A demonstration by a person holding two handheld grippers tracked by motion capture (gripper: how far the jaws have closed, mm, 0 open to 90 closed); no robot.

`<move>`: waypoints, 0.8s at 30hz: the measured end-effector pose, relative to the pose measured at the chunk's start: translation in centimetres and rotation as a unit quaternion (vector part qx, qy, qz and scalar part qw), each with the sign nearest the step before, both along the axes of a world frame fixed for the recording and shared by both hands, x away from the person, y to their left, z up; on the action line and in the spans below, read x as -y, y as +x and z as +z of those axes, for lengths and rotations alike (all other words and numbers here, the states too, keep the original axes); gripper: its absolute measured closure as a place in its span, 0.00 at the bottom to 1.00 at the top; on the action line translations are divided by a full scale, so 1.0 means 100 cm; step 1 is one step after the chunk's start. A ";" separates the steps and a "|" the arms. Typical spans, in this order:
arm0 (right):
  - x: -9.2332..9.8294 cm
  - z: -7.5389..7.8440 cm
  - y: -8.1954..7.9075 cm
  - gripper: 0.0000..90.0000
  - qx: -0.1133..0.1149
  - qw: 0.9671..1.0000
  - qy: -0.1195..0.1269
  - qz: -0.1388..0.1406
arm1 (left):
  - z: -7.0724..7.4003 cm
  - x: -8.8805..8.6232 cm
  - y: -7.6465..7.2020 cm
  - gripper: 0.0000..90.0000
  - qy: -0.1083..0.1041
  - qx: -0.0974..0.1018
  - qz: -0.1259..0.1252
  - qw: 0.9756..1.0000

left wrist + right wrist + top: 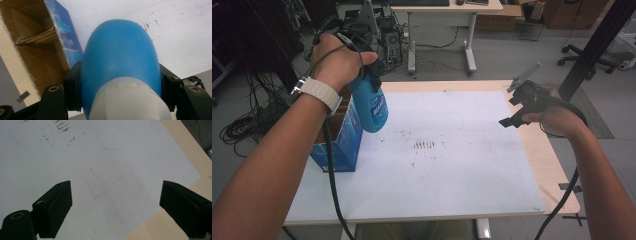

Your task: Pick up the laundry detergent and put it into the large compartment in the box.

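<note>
Left forearm: it comes in from the near side toward the carton, a pale watch strap (pixel 319 92) on the wrist and a black cable trailing down past the carton's near corner.
Right tool (pixel 518 107): up in the air over the right edge of the white sheet, well apart from the carton; in the right gripper view its jaws stand wide apart with nothing between them, bare sheet below.
White sheet (pixel 447 170): covers most of the tabletop (pixel 557 170), with a patch of brown scuff marks near its middle, to the right of the carton.
Carton (pixel 343 140): blue outside, brown cardboard inside, standing open-topped at the sheet's left edge; the left gripper view looks down into it and shows a cardboard divider inside.
Blue bottle (pixel 371 106): lifted clear of the sheet, hanging tilted just beside the carton's right wall and above its rim; a white band sits at its near end in the left gripper view.
Left tool (pixel 120 87): clamped on the blue bottle, one black jaw pressed to each side of its body, above the carton's far right corner.
Beyond the carton: grey floor, a white desk, tangled cables.
</note>
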State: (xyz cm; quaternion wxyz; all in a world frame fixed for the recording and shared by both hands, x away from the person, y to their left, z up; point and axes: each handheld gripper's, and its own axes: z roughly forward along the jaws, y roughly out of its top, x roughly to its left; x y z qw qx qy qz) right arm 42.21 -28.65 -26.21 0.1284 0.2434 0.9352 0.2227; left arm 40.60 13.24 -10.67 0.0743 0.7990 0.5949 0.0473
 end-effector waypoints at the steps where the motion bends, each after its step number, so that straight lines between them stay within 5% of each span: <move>1: -0.001 0.000 0.001 0.12 0.000 1.000 -0.001 0.001 | 0.001 -0.002 0.001 0.41 0.001 0.000 0.003 1.000; 24: -0.006 -0.001 0.007 0.12 -0.005 1.000 -0.006 0.003 | 0.027 -0.041 0.002 0.41 -0.006 0.011 0.051 0.999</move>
